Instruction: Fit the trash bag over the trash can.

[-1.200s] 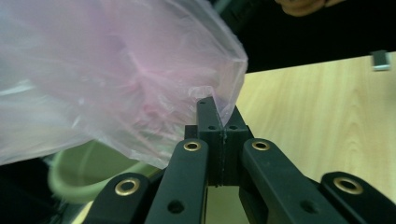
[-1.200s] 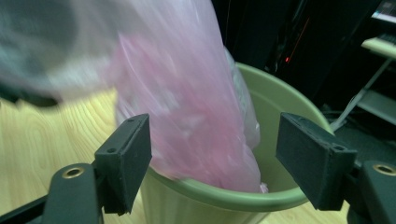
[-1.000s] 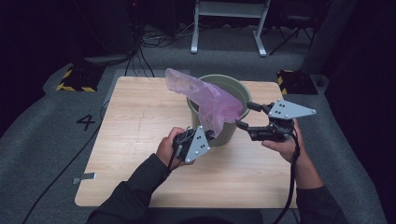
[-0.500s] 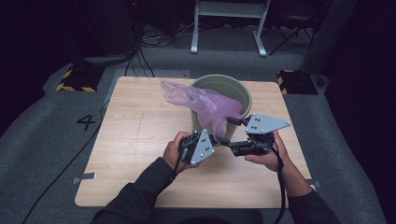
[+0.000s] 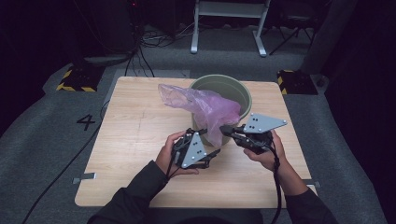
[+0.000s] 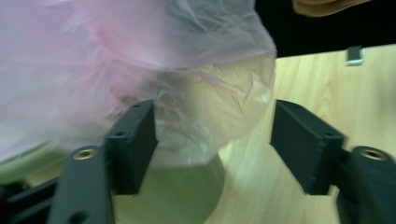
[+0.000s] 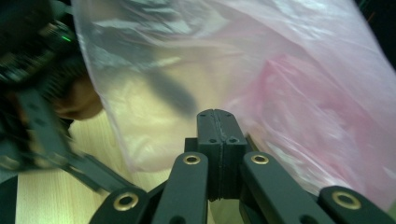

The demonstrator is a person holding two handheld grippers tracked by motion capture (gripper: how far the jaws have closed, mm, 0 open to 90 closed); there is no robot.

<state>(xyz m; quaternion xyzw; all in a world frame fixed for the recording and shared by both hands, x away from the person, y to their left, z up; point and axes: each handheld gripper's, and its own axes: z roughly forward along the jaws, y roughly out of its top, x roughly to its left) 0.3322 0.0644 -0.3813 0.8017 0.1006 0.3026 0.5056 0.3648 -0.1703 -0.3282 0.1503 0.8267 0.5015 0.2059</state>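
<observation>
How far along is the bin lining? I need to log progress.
Done: the pink plastic bag already drapes over the green round bin's near rim. In hand: the right gripper has just closed on the bag's hanging edge, while the left gripper has just opened, film loose between its jaws. Left: spreading the mouth around the rim.

Thin plastic, matt wood

The pink bag [image 5: 205, 108] is glossy, crinkled film; the table [image 5: 135, 135] pale grained wood; the green bucket [image 5: 243, 95] smooth plastic.
</observation>
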